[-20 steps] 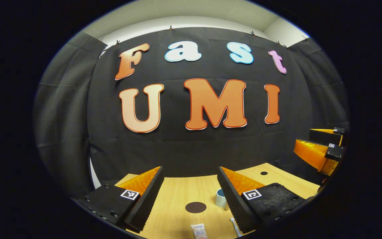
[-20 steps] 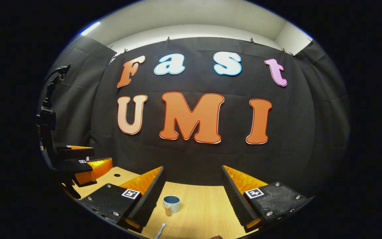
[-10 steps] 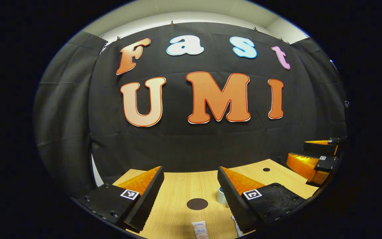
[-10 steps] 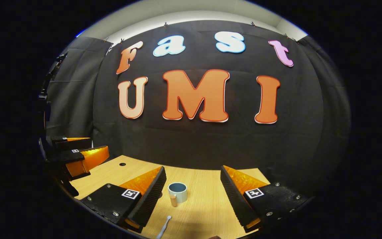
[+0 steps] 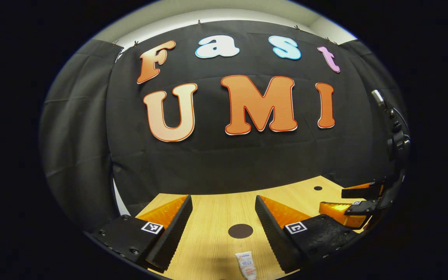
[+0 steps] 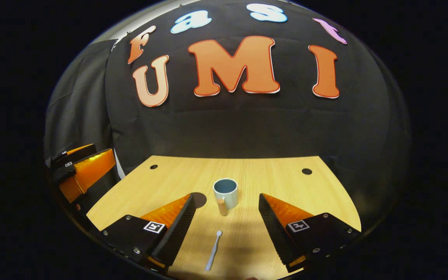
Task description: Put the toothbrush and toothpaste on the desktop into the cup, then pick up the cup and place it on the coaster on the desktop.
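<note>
In the right gripper view a pale blue cup (image 6: 225,193) with a wooden handle stands upright mid-table, a white toothbrush (image 6: 213,245) lying flat in front of it. My right gripper (image 6: 224,225) hovers open above the toothbrush, nothing between its fingers. A dark round coaster (image 6: 198,199) peeks out left of the cup. In the left gripper view the coaster (image 5: 240,231) lies on the wood with a white toothpaste tube (image 5: 247,265) in front of it. My left gripper (image 5: 222,229) is open and empty above them. The right gripper (image 5: 354,202) shows at the right.
The wooden table (image 6: 270,182) has small dark holes near its back corners (image 6: 307,171) (image 6: 153,167). Black cloth closes off the back and sides. The left gripper (image 6: 80,171) hangs beyond the table's left edge in the right gripper view.
The right gripper's view tipped down, so more table, the cup and the whole toothbrush now show. The left gripper shifted so the cup slid out of sight behind its right finger.
</note>
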Demonstrator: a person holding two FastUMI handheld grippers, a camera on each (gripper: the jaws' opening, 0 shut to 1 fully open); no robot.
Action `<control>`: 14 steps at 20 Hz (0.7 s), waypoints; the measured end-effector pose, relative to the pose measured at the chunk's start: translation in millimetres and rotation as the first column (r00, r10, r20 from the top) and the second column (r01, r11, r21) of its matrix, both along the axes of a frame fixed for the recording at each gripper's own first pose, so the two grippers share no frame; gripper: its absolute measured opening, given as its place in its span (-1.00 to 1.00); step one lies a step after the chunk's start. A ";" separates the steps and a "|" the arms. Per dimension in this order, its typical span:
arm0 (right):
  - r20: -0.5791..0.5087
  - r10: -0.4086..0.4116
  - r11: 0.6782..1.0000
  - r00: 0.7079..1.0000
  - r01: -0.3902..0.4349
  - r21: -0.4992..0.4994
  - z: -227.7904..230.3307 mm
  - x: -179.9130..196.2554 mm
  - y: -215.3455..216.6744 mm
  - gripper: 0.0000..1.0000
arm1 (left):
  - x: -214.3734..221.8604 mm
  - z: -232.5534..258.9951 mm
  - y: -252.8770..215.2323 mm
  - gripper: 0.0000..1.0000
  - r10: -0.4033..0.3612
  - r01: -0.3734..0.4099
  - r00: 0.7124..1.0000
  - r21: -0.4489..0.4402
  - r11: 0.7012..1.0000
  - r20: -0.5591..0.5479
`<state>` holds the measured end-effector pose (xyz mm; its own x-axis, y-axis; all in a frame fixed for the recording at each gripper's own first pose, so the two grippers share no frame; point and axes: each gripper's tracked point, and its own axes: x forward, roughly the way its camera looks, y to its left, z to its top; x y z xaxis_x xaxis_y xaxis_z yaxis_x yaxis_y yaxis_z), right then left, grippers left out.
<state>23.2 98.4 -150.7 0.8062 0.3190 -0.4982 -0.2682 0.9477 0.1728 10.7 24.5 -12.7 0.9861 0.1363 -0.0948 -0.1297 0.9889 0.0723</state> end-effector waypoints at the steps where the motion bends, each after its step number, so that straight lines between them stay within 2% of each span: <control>1: -0.028 0.008 1.000 1.000 -0.008 -0.008 -7.6 -2.7 4.8 0.97 | -0.4 -3.3 0.9 0.95 -0.008 0.008 1.000 0.002 1.000 -0.008; 4: -0.089 0.028 0.998 0.996 -0.032 -0.045 -26.6 -8.1 20.6 0.95 | -1.3 -14.5 3.2 0.96 -0.039 0.039 0.999 0.006 0.999 -0.036; 8: -0.187 0.011 0.998 0.982 -0.023 -0.065 -48.9 -12.7 31.7 0.82 | -2.9 -28.6 13.8 0.98 -0.073 0.074 0.995 0.013 0.997 -0.070; 9: -0.226 0.018 0.997 0.974 -0.033 -0.064 -56.6 -14.7 36.8 0.70 | -3.9 -32.6 16.7 0.98 -0.081 0.082 0.994 0.009 0.997 -0.078; 11: -0.314 0.025 0.997 0.949 -0.048 -0.064 -72.5 -23.1 43.3 0.77 | -5.4 -42.0 23.3 0.97 -0.101 0.102 0.990 0.003 0.995 -0.098; 14: -0.429 -0.012 0.993 0.903 -0.040 -0.112 -109.4 -32.4 42.2 0.65 | -6.2 -55.1 33.3 0.97 -0.109 0.111 0.985 0.007 0.994 -0.134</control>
